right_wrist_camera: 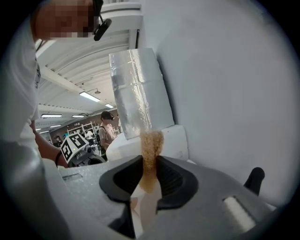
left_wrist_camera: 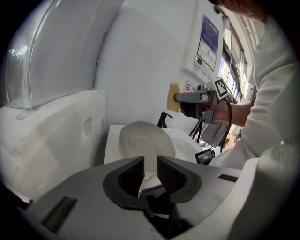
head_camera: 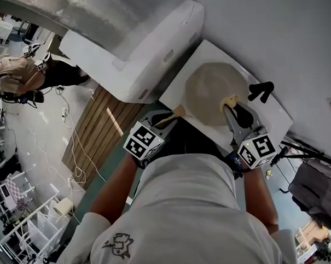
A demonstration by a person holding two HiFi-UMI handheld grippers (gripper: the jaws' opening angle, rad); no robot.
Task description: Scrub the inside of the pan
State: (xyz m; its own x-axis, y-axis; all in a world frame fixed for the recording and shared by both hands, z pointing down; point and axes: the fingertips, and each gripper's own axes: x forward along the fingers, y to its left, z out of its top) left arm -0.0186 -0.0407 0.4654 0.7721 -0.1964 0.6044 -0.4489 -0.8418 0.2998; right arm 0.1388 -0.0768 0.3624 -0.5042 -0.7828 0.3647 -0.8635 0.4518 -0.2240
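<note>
A pale round pan (head_camera: 210, 91) rests in the white sink (head_camera: 177, 84), its tan handle (head_camera: 179, 110) pointing toward me. My left gripper (head_camera: 167, 120) is at the handle's end. In the left gripper view the jaws (left_wrist_camera: 150, 166) stand a little apart, with the pale handle (left_wrist_camera: 149, 180) low between them and a gap at the pads. The pan (left_wrist_camera: 146, 140) lies just ahead. My right gripper (head_camera: 230, 108) hangs over the pan's right rim, shut on a yellow sponge (head_camera: 229, 101). The sponge (right_wrist_camera: 151, 154) sticks up from those jaws (right_wrist_camera: 150, 176).
A black faucet (head_camera: 260, 90) stands at the sink's right, against the white wall. A large white machine housing (head_camera: 134, 48) crowds the sink's left side. Below it a wooden pallet (head_camera: 99, 126) lies on the floor. Another person (head_camera: 15, 75) stands at far left.
</note>
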